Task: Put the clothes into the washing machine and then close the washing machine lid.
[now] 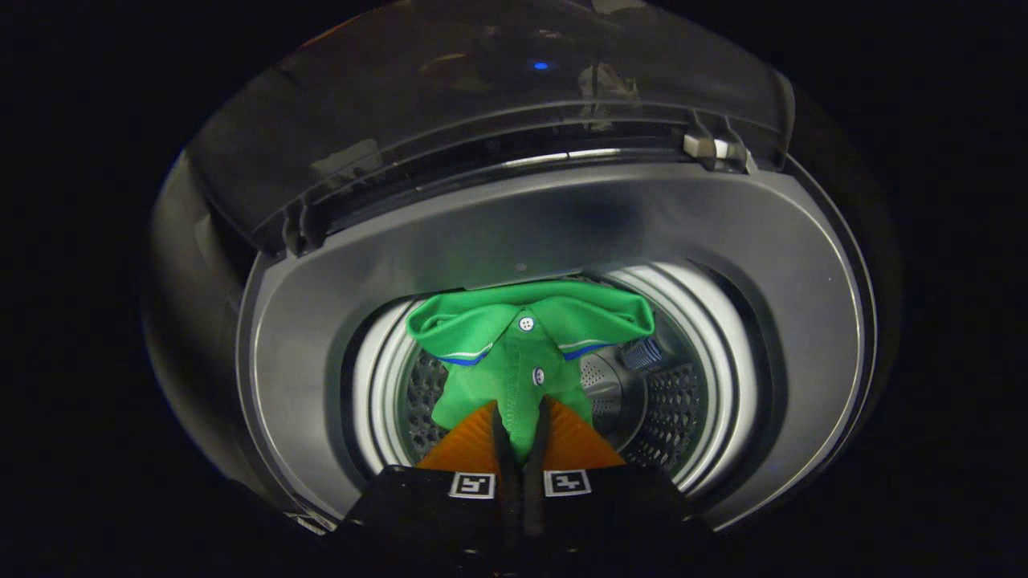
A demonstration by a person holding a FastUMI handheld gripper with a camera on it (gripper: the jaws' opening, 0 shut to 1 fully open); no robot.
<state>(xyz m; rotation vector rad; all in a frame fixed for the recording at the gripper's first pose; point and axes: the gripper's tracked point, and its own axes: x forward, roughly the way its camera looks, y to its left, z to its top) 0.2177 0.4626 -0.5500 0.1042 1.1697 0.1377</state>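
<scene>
So the green shirt hangs in the lower middle of the frame, pinched between the gripper fingers, which are pressed together on a fold of the fabric. It dangles over the mouth of the drum, collar spread wide toward the far side of the opening, two white buttons showing down the placket and a thin blue and white stripe along the collar edge. Most of the shirt below the pinch is hidden behind the fingers, so I can't tell how much of it trails underneath or whether any of it touches the drum.

Perforated drum wall shows on both sides of the shirt, lit bright along the rim, with the bottom mostly covered by the shirt and the fingers. Around that is the grey top of the washer. The lid stands open across the upper part of the frame, dark and see-through, full of murky reflections and one small blue dot of light. A pale hinge piece sits at the upper right of the lid. Everything beyond the washer is too dark to make out.
</scene>
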